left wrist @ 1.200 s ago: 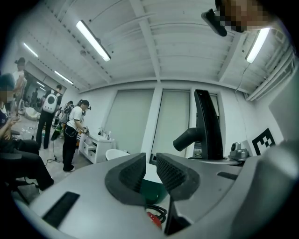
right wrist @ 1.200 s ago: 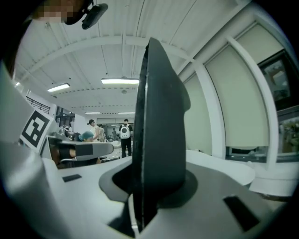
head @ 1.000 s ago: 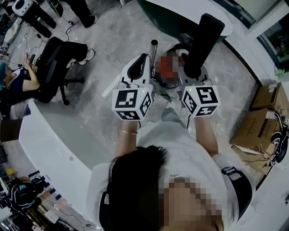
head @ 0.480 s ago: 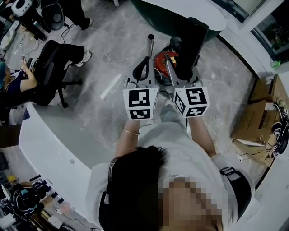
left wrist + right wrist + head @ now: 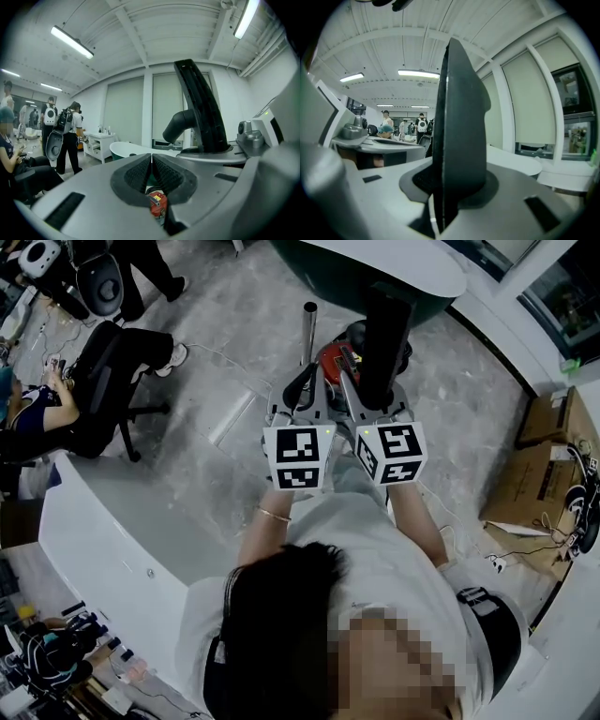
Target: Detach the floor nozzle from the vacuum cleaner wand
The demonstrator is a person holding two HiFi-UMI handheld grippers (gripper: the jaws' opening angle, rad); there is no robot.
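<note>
Floor nozzle (image 5: 459, 117) grasped by right tongs (image 5: 450, 183), left tongs (image 5: 151, 169) clenched empty

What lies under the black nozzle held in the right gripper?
The red vacuum cleaner body sits on the floor beneath the nozzle, next to the metal tube. The nozzle and right gripper cover its right side, so that part cannot be seen.

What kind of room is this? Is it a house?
Probably a workshop or test lab, not a home: ceiling strip lights, stacked cardboard boxes, and a person seated on an office chair.
</note>
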